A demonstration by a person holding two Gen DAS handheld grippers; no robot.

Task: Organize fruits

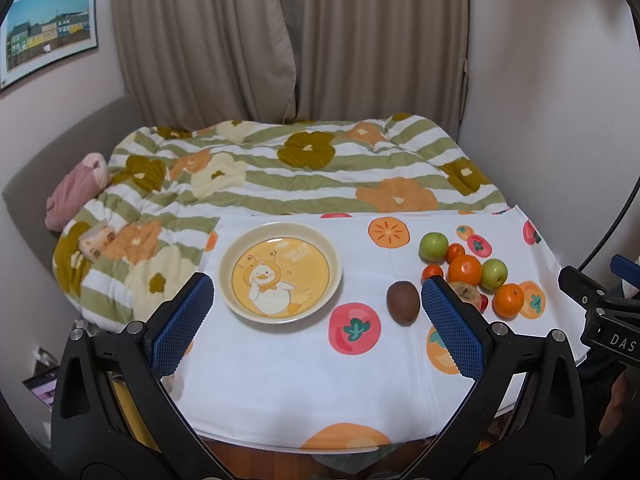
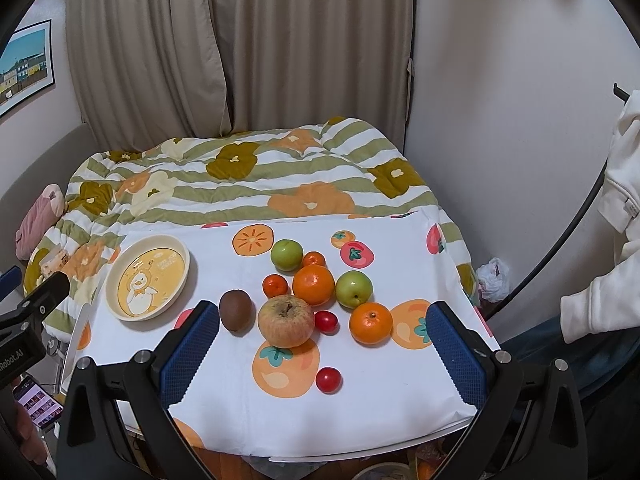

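Observation:
A cream plate with a yellow duck picture point(image 1: 280, 272) point(image 2: 149, 278) lies empty at the left of the white fruit-print cloth point(image 1: 280, 380). A brown kiwi point(image 1: 403, 302) point(image 2: 237, 310) lies to its right. Beside it is a cluster: a pale apple point(image 2: 285, 321), a big orange point(image 2: 313, 285), a second orange point(image 2: 370, 323), two green apples point(image 2: 287, 255) point(image 2: 353, 289), small tangerines point(image 2: 275, 285) and two cherry tomatoes point(image 2: 328, 379). My left gripper point(image 1: 316, 320) is open and empty before the plate and kiwi. My right gripper point(image 2: 320, 356) is open and empty before the cluster.
The table stands against a bed with a striped flower quilt point(image 1: 280, 168) and a pink pillow point(image 1: 76, 188). Curtains and walls are behind. A phone point(image 2: 38, 404) shows low at the left. A person in a white sleeve point(image 2: 600, 300) is at the right.

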